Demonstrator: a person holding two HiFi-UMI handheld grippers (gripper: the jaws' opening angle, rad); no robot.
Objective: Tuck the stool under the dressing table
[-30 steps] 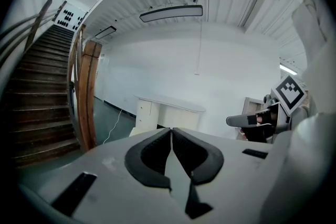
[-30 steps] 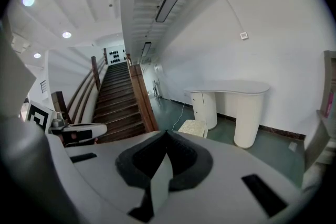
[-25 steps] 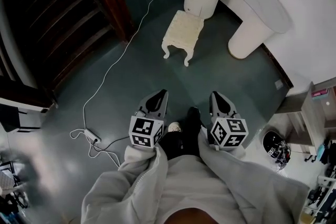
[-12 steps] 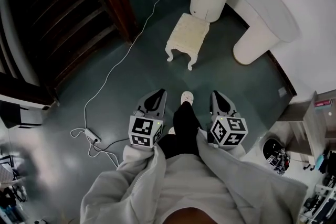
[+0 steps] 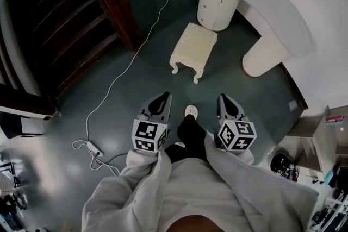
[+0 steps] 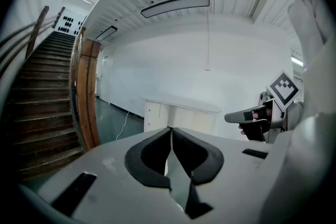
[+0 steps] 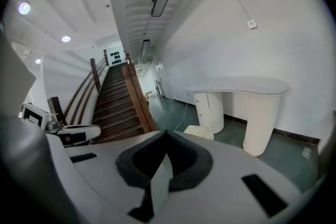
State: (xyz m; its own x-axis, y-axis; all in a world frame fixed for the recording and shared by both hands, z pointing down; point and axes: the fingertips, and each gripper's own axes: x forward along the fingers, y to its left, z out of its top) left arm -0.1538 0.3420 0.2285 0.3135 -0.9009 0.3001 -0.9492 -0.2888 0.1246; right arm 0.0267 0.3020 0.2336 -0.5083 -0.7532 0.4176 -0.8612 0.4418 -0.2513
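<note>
A small cream stool with curved legs stands on the dark green floor, out in front of the white dressing table. The table's gap between its drawer pedestal and round leg lies just beyond the stool. My left gripper and right gripper are both shut and empty, held side by side well short of the stool. In the right gripper view the stool shows just past the shut jaws, with the table behind it. In the left gripper view the table is ahead.
A dark wooden staircase with a brown post rises on the left. A white cable runs across the floor to a power strip. The person's shoe steps between the grippers. Shelving and clutter stand at the right.
The person has walked forward with both grippers, so the stool and table sit nearer. The foot between the grippers has stepped ahead. Both grippers stayed shut.
</note>
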